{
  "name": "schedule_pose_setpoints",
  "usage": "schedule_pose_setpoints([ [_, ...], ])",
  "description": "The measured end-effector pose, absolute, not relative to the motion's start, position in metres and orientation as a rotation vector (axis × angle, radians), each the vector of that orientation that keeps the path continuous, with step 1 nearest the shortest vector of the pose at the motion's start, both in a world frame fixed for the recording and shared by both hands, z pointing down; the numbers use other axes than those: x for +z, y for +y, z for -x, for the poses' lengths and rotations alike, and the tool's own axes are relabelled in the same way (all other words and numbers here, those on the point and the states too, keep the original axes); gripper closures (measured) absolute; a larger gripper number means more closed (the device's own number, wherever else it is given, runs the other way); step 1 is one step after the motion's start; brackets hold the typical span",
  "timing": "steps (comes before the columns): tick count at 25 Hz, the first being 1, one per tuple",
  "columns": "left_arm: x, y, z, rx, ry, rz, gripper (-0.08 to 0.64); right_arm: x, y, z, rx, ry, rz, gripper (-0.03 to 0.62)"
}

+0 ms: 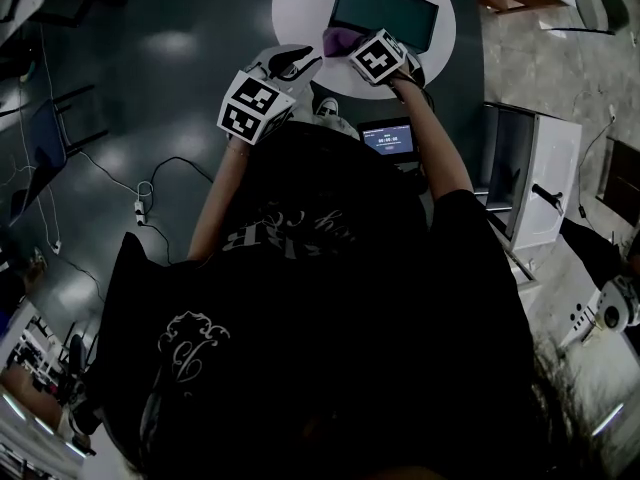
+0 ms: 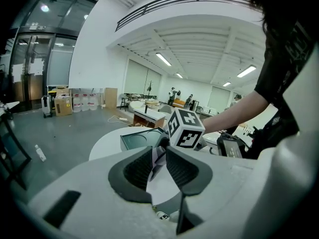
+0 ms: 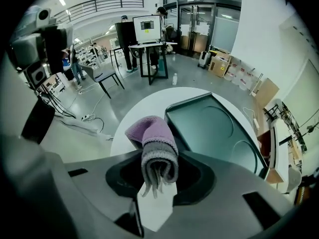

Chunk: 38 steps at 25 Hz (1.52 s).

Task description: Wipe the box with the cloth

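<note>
White and round, the smooth table top point(image 1: 295, 3) is seen just beyond both grippers. Nearest, the right gripper point(image 3: 158, 173) is closed on a purple and grey knitted cloth point(image 3: 152, 136). It is pinched by a bunched end, with grey fringe hanging below the jaws and the purple part bulging ahead of them. The left gripper point(image 2: 158, 156) is held beside it, its jaws set narrowly apart with nothing between them.

Just past the cloth, the dark green, shallow rectangular box point(image 3: 214, 128) with round recesses is laid flat on the table. The cloth is placed at its near left corner, but whether it touches cannot be told. Farther off, grey floor, a monitor on a black stand point(image 3: 146, 24) and stacked cardboard cartons point(image 3: 219, 63) are seen.

Since the box is not steadied by anything, it is judged likely to be pushed across the smooth top, perhaps towards the table's rim, once a wipe is pressed on it. Because only a small fold is gripped, the cloth could be dragged out of the jaws. The hard jaw tips might also be scraped on the box if the gripper is lowered too far.
</note>
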<state>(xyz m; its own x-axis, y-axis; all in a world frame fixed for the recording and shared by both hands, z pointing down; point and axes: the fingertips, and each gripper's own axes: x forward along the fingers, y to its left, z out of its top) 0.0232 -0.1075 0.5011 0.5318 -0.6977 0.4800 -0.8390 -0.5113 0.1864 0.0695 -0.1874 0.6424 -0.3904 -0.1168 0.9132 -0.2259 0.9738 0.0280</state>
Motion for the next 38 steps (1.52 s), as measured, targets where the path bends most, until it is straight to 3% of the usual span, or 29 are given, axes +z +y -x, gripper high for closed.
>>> schedule_pose_setpoints([
  [25, 0.499, -0.134, -0.089, 0.512, -1.04, -2.523, 0.471, 0.649, -0.222, -0.252, 0.355, -1.833, -0.564, 0.469],
  [38, 0.492, -0.153, -0.096, 0.492, -1.006, -2.551, 0.471, 0.646, -0.231, -0.305, 0.4, -1.754, -0.674, 0.469],
])
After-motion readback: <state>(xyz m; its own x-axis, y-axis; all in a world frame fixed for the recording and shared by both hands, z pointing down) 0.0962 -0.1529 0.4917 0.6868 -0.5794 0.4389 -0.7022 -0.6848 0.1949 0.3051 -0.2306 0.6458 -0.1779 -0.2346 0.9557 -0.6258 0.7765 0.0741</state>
